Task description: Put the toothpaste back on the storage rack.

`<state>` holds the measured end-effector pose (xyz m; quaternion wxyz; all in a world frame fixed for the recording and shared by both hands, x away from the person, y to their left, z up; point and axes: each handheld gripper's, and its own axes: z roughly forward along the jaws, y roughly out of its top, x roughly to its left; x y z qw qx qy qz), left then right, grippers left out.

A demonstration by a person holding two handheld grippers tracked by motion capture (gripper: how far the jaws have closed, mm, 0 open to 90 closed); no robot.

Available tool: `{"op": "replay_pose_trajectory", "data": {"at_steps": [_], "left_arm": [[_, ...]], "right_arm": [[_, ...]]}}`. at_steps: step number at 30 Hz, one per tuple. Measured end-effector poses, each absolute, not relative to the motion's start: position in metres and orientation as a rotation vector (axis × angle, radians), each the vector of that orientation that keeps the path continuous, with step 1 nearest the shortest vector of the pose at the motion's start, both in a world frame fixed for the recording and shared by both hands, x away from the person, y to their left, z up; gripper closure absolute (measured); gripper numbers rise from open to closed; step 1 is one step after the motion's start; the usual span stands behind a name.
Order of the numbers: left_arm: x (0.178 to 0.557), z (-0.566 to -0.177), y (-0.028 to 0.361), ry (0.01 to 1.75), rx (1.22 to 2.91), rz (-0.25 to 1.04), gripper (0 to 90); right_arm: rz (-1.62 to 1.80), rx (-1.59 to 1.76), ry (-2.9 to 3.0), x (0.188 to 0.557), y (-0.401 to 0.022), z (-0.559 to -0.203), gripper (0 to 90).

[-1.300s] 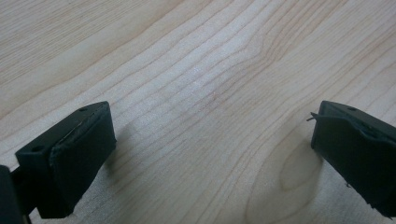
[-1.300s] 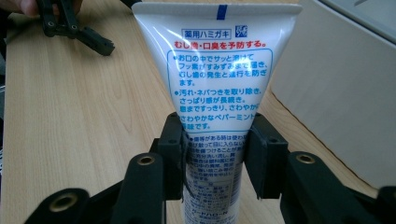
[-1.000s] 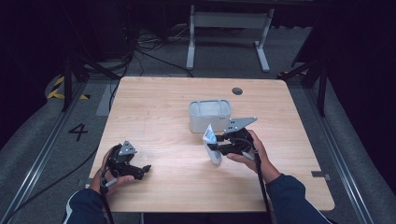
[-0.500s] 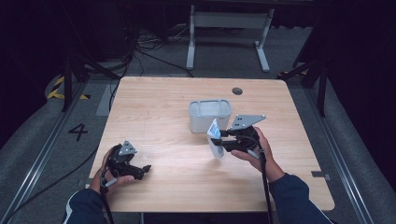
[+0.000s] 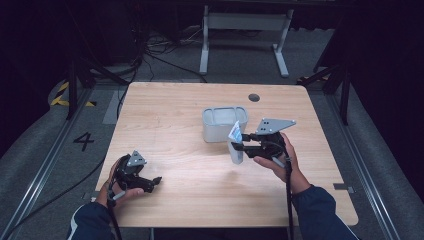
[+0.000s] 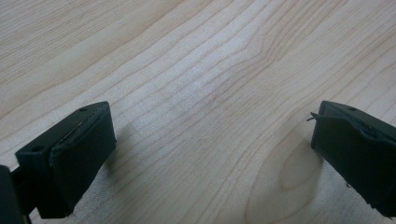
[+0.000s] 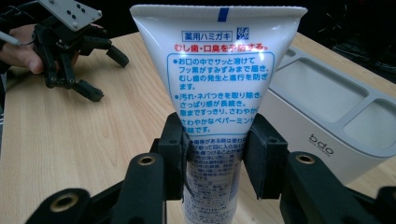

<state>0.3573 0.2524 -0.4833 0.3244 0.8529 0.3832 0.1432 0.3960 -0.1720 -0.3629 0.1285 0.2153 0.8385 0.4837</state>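
My right gripper (image 5: 239,146) is shut on a white toothpaste tube (image 5: 235,143) and holds it upright, crimped end up, just in front of the grey compartment box (image 5: 225,123). In the right gripper view the tube (image 7: 218,93) shows Japanese print between the two black jaws (image 7: 215,158), with the box (image 7: 327,121) to its right. My left gripper (image 5: 152,182) rests low over the table's front left, open with nothing between its jaws. The left gripper view has its wide-apart pads (image 6: 70,158) over bare wood.
The wooden table (image 5: 175,115) has a dark round hole (image 5: 254,97) near its far edge. Dark floor with cables and a white metal stand (image 5: 245,30) lie beyond. The other hand and its gripper (image 7: 65,42) appear at the upper left of the right gripper view.
The right gripper has carried the tube a little forward and right, tipping it more upright, closer to the box's front. The left gripper has stayed put.
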Motion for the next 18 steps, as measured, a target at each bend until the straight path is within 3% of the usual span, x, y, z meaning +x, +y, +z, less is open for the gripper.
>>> {"op": "replay_pose_trajectory", "data": {"at_steps": [18], "left_arm": [[0.357, -0.483, 0.252, 1.005, 2.237, 0.375, 0.2]], "right_arm": [[1.455, 0.639, 2.352, 0.398, -0.180, -0.347, 63.8]]}}
